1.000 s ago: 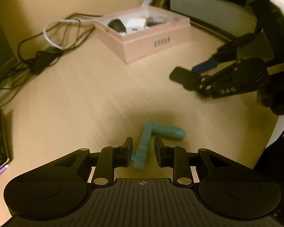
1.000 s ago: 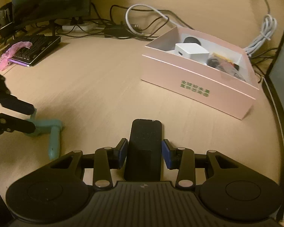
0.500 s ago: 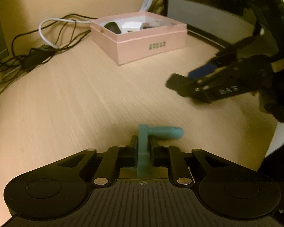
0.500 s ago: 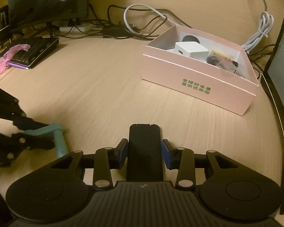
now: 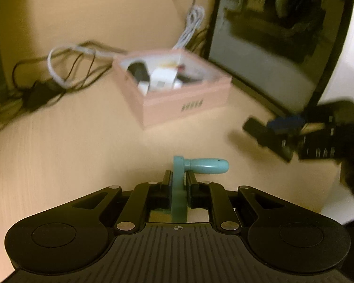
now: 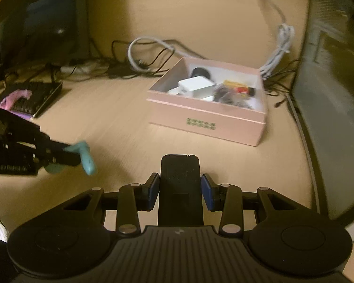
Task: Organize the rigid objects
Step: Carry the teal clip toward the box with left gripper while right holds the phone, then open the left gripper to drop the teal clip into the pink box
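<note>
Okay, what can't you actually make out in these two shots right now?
- Green print on the pink box: too small and blurred, both views.
- Small items at the box's right end: a blurred jumble, right wrist view.
- Lower end of the teal crank: hidden behind the left gripper.
- Rear of the black block: hidden behind the right gripper.

The right claw [image 6: 179, 192] is gripping a flat black device [image 6: 179, 188] between its blue pads [image 6: 153, 189], above the wooden surface [image 6: 120, 122]; ahead, a pink box [image 6: 207, 123] is sitting open, holding a white adapter [image 6: 195, 87] and what may be tangled cables; at left, the left claw [image 6: 66, 156] is clamping a teal handle [image 6: 87, 158], blurred.
</note>
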A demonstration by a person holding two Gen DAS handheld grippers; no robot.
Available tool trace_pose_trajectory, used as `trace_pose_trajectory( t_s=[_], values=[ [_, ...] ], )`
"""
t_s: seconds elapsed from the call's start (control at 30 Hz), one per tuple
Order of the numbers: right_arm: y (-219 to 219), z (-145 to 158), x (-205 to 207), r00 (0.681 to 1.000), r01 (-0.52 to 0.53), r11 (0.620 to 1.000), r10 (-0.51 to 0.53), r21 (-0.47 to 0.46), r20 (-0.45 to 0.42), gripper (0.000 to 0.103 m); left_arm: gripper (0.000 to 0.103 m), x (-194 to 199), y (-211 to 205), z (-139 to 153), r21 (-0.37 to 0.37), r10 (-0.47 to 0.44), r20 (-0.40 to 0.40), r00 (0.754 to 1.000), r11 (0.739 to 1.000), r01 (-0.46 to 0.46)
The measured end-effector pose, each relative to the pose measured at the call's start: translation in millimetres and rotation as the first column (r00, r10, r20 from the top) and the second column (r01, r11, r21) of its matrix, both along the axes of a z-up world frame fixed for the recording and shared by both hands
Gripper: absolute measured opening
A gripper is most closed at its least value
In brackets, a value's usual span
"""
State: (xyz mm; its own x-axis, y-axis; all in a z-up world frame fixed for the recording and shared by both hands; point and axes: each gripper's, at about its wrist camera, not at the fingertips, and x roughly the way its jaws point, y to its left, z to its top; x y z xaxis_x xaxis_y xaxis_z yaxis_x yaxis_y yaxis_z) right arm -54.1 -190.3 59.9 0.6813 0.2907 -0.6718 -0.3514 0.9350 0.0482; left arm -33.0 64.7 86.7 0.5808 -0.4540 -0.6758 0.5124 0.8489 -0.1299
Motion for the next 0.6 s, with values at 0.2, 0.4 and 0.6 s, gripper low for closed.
trace_pose_trajectory(
  t_s=[0.2,0.4,0.6],
  values=[
    [-16.0,14.1,-19.9,0.998,0.059,0.998,-0.06,0.036,0.027,0.038,0.014,48.0,-22.8,49.4,-0.058,0.013,0.078,0.997,0.998,-0.009],
    [-21.7,19.1,-29.3,0.992,0.112,0.993,-0.114,0.038,0.062,0.038,0.014,140.5,-55.4,78.6,-0.076,0.107,0.12,0.987,0.992,-0.098],
    [-21.9,17.9,-27.3,0.986,0.147,0.989,-0.148,0.016,0.074,0.038,0.017,216.7,-94.3,70.2,-0.076,0.141,0.079,0.987,0.988,-0.135]
  ],
)
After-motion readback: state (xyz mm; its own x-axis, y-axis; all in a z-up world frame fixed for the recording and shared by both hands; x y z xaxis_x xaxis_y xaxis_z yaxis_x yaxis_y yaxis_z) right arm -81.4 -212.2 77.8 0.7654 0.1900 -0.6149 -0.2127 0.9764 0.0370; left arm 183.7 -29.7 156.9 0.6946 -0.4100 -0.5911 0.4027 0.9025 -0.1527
